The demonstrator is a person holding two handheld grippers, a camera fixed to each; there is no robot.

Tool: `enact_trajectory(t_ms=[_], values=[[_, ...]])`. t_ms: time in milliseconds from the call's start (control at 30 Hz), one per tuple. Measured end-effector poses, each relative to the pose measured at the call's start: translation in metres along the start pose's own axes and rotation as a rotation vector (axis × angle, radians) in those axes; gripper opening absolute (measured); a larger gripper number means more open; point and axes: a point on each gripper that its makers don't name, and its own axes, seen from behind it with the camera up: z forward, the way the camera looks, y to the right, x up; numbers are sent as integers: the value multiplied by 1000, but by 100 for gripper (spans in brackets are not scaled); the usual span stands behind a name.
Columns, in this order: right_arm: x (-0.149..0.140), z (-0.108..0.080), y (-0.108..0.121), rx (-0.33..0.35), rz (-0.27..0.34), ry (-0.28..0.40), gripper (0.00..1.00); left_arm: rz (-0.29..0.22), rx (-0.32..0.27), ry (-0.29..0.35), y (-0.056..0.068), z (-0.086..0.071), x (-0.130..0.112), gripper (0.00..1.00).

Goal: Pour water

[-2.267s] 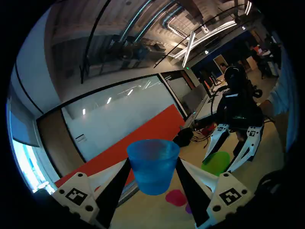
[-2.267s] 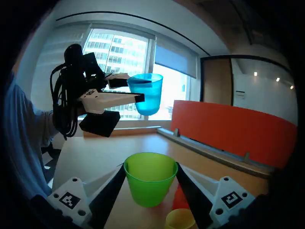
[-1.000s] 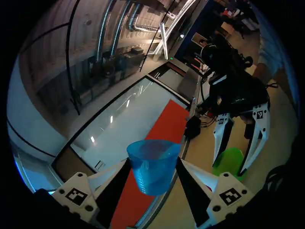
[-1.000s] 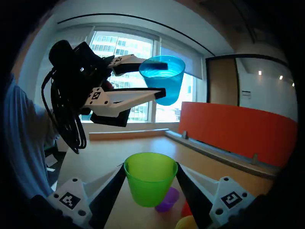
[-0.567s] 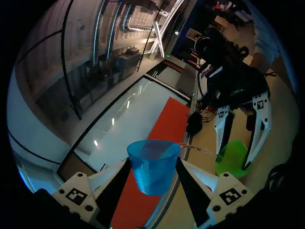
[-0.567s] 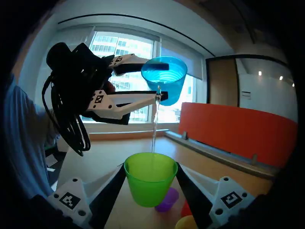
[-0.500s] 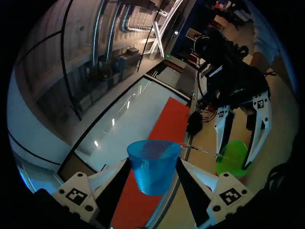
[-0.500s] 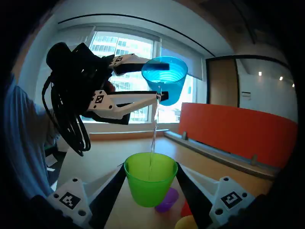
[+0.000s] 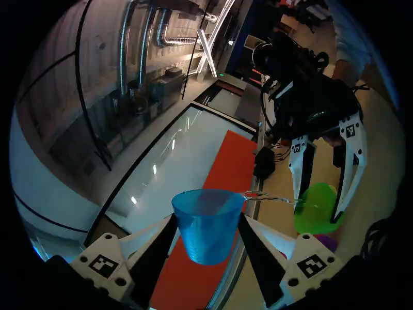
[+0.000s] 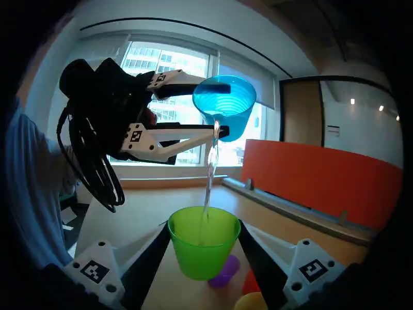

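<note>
My left gripper point(image 9: 208, 235) is shut on a translucent blue cup point(image 9: 207, 225), tipped over on its side. In the right gripper view that blue cup point(image 10: 225, 106) hangs above, held by the left gripper point(image 10: 209, 111), and a thin stream of water point(image 10: 208, 170) falls from its rim. My right gripper point(image 10: 204, 248) is shut on a green cup point(image 10: 203, 240), upright under the stream. In the left gripper view the green cup point(image 9: 316, 209) sits between the right gripper's white fingers point(image 9: 300, 170), with the stream of water point(image 9: 271, 199) arcing into it.
A wooden table point(image 10: 129, 212) lies below, with a purple cup point(image 10: 225, 273), a yellow cup point(image 10: 254, 301) and a red one point(image 10: 250, 283) near the green cup. An orange partition point(image 10: 320, 175) runs along the table's far side. A person's sleeve point(image 10: 28, 191) is at left.
The blue cup has tipped further and water now pours in a steady stream into the green cup. A second ago no water was falling.
</note>
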Motion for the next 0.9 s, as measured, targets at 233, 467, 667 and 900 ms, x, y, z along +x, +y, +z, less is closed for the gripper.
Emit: enact_trajectory(t_ms=[233,467,667,900], values=[[0,0,2,-3,-2,0,92,33,2,1,0,2,1,83],[-1,1,4,-6,-3,-1,92,75,9,0,-2,2,2,83],[-1,3,5,-9,-5,-2,92,111,15,1,-2,3,4,83],[-2,4,8,-16,-11,-4,92,157,18,0,0,6,6,83]])
